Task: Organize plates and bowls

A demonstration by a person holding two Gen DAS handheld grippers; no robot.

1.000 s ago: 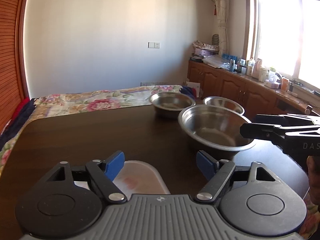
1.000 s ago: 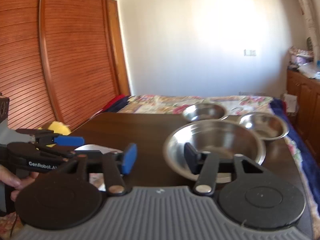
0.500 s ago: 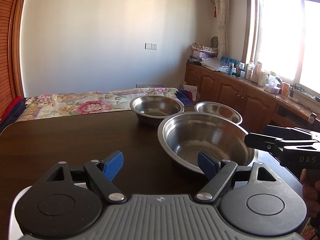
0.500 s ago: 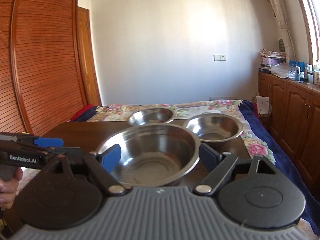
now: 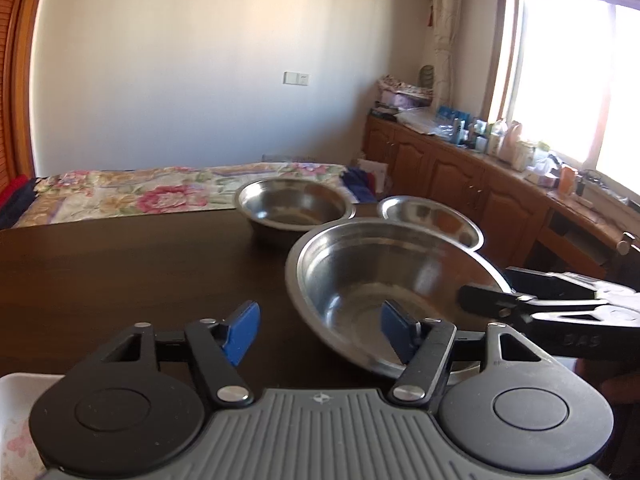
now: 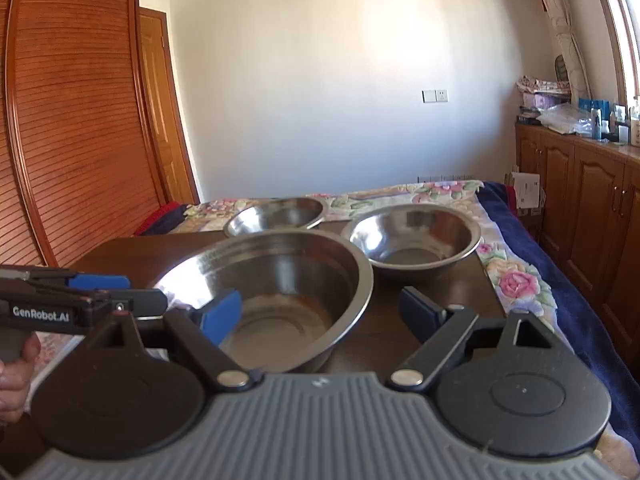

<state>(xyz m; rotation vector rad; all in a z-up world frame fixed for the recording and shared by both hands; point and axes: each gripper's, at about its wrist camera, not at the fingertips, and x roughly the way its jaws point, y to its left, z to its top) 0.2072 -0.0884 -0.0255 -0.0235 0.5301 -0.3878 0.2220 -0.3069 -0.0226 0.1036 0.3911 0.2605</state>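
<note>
Three steel bowls stand on the dark wooden table. The large bowl is nearest, tilted with its right side raised. A medium bowl is behind it on the left, another behind it on the right. My left gripper is open, its right pad over the large bowl's near rim. My right gripper is open, its left pad inside the large bowl and its right pad outside the rim. A white floral plate lies at the near left.
A bed with a floral cover lies beyond the table's far edge. Wooden cabinets with clutter run along the right wall under a window. A slatted wooden wardrobe stands on the left.
Both grippers have closed in on the large bowl. The right gripper now straddles its right rim, and the bowl has tipped up on that side.
</note>
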